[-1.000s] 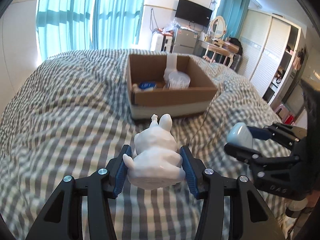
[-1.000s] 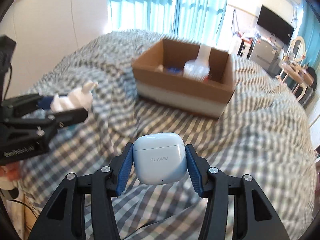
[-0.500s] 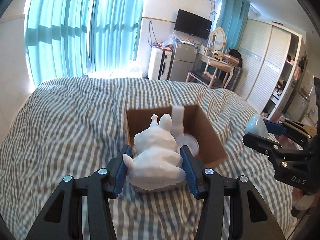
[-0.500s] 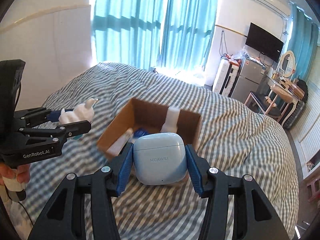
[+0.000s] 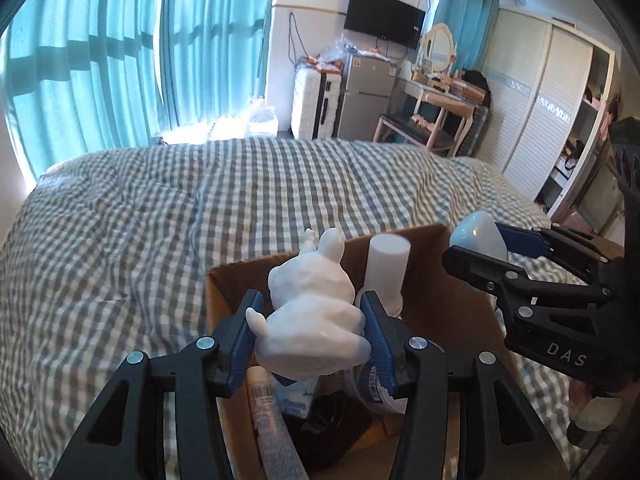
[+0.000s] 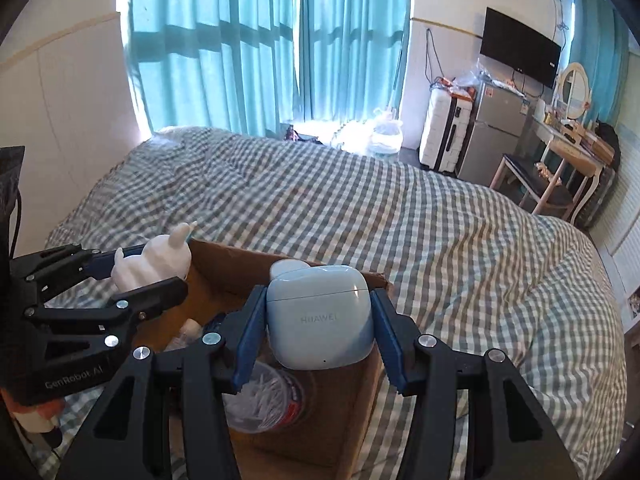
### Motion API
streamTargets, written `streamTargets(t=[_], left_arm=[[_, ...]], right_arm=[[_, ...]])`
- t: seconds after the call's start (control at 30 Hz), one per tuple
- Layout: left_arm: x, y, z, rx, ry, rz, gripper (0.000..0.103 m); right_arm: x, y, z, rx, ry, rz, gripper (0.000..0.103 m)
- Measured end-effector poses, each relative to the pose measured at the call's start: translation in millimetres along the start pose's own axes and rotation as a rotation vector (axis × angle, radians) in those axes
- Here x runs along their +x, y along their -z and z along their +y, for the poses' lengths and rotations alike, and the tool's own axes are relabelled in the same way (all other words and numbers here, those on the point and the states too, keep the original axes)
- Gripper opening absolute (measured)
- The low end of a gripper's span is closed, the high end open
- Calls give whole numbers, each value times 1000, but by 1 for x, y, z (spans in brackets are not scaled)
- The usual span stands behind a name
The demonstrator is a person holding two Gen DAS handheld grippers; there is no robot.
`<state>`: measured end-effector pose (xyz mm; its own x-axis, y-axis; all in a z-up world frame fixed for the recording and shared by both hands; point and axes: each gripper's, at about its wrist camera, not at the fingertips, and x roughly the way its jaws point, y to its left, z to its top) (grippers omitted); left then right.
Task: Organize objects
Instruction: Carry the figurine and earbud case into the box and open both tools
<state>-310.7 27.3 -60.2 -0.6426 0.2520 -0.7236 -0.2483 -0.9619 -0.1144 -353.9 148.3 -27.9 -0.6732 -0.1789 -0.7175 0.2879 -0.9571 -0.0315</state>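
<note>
Figurine (image 5: 314, 316) clamped in left gripper (image 5: 312, 334) above cardboard box (image 5: 448, 312).

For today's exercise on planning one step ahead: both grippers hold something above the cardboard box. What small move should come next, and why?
Probably lower both grippers a little into the cardboard box before letting go. The left gripper holds the white figurine and the right gripper the blue earbud case, both already over the open box, which holds a bottle and other items, so a short descent should prevent bouncing out.
</note>
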Motion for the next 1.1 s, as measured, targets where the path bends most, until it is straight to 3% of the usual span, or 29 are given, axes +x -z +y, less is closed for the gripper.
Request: streamTargets(t=[0.17, 0.5, 0.57, 0.6, 0.7, 0.9, 1.0, 1.1], left_arm=[[31, 12, 4, 5, -5, 57, 52], [43, 24, 2, 10, 14, 100, 53], [41, 25, 0, 15, 18, 98, 61], [40, 26, 0, 15, 22, 103, 73], [35, 25, -1, -1, 66, 104, 79], [13, 21, -6, -19, 36, 109, 83], [-11, 13, -8, -14, -22, 52, 96], [-41, 7, -12, 9, -86, -23, 98]], right_arm=[[26, 10, -9, 2, 4, 36, 51], [30, 13, -2, -30, 0, 30, 53], [24, 12, -4, -17, 0, 3, 72], [21, 12, -3, -10, -3, -7, 74], [8, 9, -5, 15, -3, -26, 74], [-18, 8, -17, 62, 11, -27, 74], [-43, 5, -21, 88, 40, -64, 82], [-71, 1, -20, 85, 92, -121, 94]])
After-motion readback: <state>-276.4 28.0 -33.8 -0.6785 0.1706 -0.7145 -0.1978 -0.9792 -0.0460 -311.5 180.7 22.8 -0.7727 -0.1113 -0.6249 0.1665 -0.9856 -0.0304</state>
